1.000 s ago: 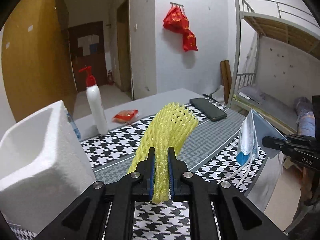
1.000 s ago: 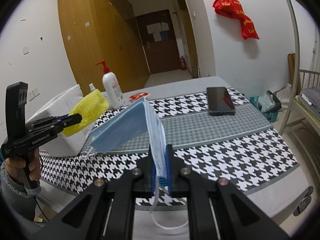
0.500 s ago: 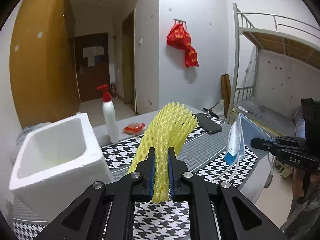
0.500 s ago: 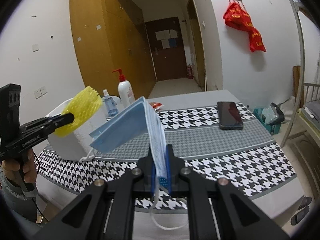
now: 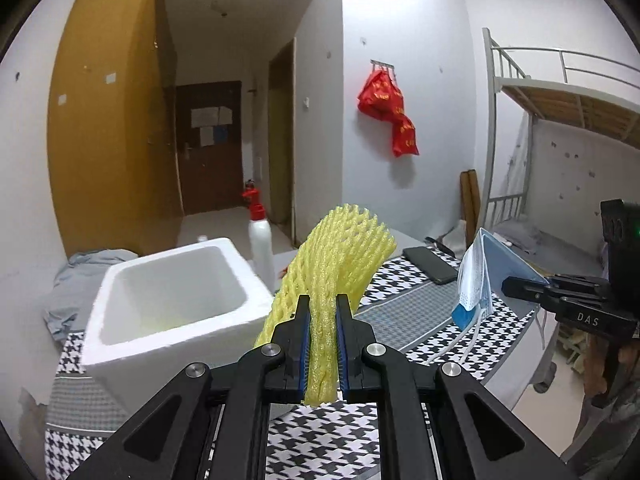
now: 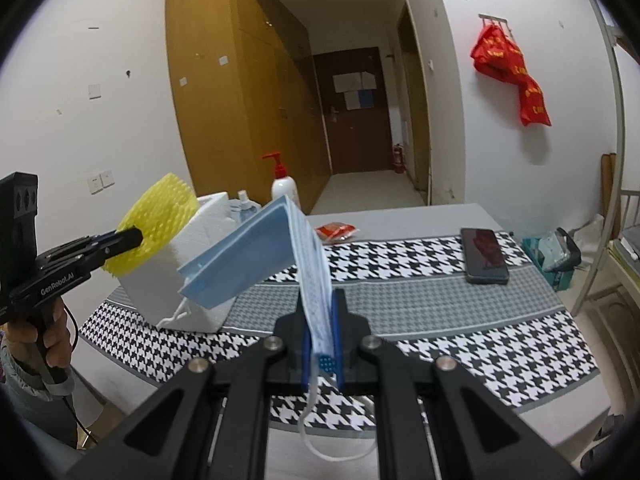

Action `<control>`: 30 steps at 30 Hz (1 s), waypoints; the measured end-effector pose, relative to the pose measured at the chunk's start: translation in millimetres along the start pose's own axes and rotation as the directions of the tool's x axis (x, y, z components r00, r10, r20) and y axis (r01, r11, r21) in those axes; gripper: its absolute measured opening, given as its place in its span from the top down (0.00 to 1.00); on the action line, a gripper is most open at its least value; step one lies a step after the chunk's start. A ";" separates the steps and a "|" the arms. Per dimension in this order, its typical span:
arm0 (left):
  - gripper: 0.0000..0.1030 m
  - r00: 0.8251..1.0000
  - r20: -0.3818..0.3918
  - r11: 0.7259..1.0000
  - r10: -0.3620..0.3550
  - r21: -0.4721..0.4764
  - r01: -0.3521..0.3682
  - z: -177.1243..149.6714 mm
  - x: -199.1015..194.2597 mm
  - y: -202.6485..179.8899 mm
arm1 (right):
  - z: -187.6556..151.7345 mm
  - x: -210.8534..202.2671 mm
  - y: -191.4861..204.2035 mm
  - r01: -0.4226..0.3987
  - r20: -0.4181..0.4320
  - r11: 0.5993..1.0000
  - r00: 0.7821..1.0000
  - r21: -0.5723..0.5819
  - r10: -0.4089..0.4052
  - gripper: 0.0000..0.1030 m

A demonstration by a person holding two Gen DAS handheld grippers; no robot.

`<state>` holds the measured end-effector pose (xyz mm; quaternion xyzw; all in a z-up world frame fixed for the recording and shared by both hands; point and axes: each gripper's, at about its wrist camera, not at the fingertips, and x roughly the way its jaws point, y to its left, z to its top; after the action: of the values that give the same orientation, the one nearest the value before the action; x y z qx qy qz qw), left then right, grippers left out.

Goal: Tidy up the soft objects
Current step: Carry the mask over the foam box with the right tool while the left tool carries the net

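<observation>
A: Item one, nearest us: our left gripper [image 5: 322, 344], jaws clenched on a yellow foam net [image 5: 340, 256]. The net is pinched flat between the blue pads and fans out above them, held in the air over the tabletop [image 5: 404, 316].

B: Agreed. Item two: our right gripper [image 6: 321, 340], jaws clamped on a blue face mask [image 6: 256, 252]. The mask folds over and opens toward the left of that view; one white ear loop [image 6: 340, 440] hangs below the jaws, off the tabletop's near edge.

A: From the left view we log the same mask at right, held by the other gripper, loops dangling above the houndstooth cloth [image 5: 320, 440].

B: Item three: a white foam box [image 5: 172, 300], open at the top, standing on the cloth just beyond and left of the net. We see a faint yellow tint at its bottom; what it is, we cannot tell.

A: Item four, behind the box: a white pump bottle [image 6: 283, 188] with a red top, and a small clear bottle [image 6: 245, 206] beside it.

B: Item five: a red packet [image 6: 338, 230] on the bare grey part of the tabletop, well apart from both grippers.

A: Item six: a dark phone [image 6: 484, 255], flat on the cloth toward the far right.

B: Last, at distance: a red bag [image 6: 508, 68] hung on the wall, a bunk bed [image 5: 560, 92] at right, a brown door [image 5: 210, 146] down the hall.
</observation>
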<state>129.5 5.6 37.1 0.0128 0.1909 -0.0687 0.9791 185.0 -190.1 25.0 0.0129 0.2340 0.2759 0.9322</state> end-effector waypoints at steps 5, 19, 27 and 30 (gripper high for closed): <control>0.89 0.999 0.012 0.999 0.048 -0.017 -0.048 -3.1 -14.9 10.1 | 8.1 5.7 11.2 -0.042 0.007 0.999 0.999 -0.031 0.042 0.89; 0.89 0.978 0.008 0.975 0.210 -0.080 -0.209 -14.9 -47.4 49.0 | 22.5 34.3 58.6 -0.191 -0.014 0.974 0.982 -0.121 0.191 0.89; 0.89 0.962 0.023 0.957 0.273 -0.106 -0.269 -18.4 -64.9 59.8 | 31.4 50.0 80.4 -0.262 -0.030 0.951 0.965 -0.164 0.260 0.89; 0.89 0.958 0.030 0.954 0.284 -0.107 -0.280 -19.5 -69.9 63.4 | 35.9 53.5 88.8 -0.276 -0.033 0.943 0.961 -0.183 0.275 0.89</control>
<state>67.0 78.5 45.2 -0.0114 0.1680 0.0812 0.9824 195.4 -83.3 47.6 -0.0426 0.2064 0.4242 0.8807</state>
